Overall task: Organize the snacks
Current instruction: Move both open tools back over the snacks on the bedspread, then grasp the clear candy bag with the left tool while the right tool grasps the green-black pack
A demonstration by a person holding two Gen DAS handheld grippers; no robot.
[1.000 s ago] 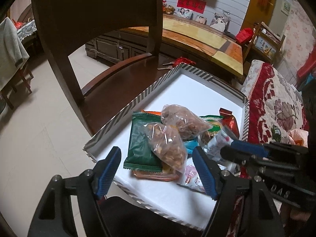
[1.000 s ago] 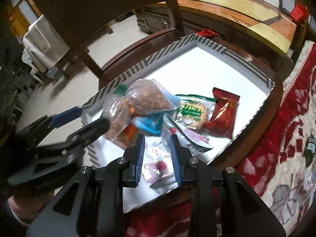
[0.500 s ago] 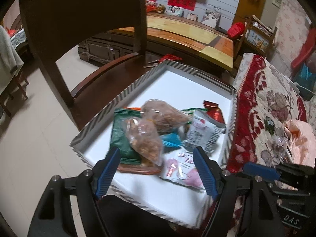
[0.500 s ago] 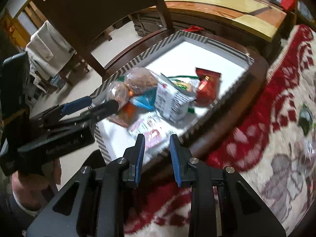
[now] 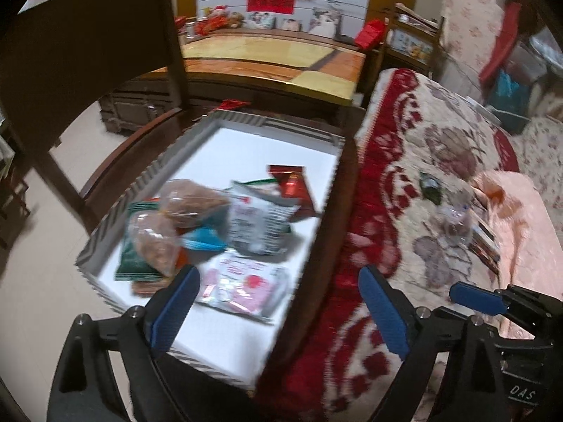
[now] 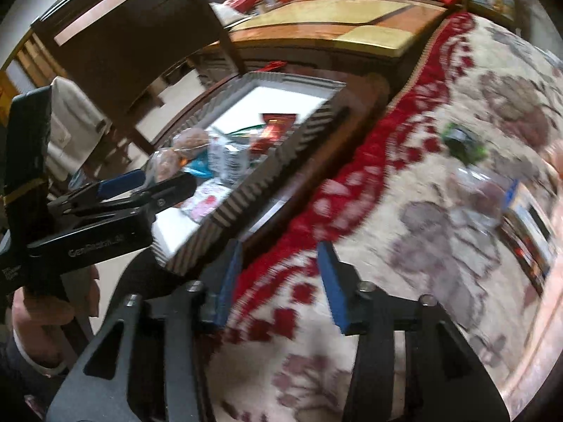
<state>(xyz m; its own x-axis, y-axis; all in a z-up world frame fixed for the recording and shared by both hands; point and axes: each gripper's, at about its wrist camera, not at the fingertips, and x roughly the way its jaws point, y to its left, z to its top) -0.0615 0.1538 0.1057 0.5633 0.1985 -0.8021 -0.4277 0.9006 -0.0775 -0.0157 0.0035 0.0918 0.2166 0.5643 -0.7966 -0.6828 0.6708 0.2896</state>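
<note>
A dark wooden chair [image 5: 88,52] with a tall solid back stands on pale floor tiles [image 5: 38,281]. Just beside the chair, to its right, lies a cream blanket with a red floral pattern [image 5: 404,183]. Beyond the chair runs a long, glossy yellow-and-orange wooden table [image 5: 274,66], and above that, on the wall, hangs a red banner [image 5: 270,2].

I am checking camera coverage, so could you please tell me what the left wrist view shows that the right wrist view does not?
Only the left wrist view shows the dark green flat snack packet at the tray's near corner. Only the right wrist view shows the person's hand holding the left hand-held gripper. Both show the white striped-rim tray, the red foil snack packet and the red floral blanket.
</note>
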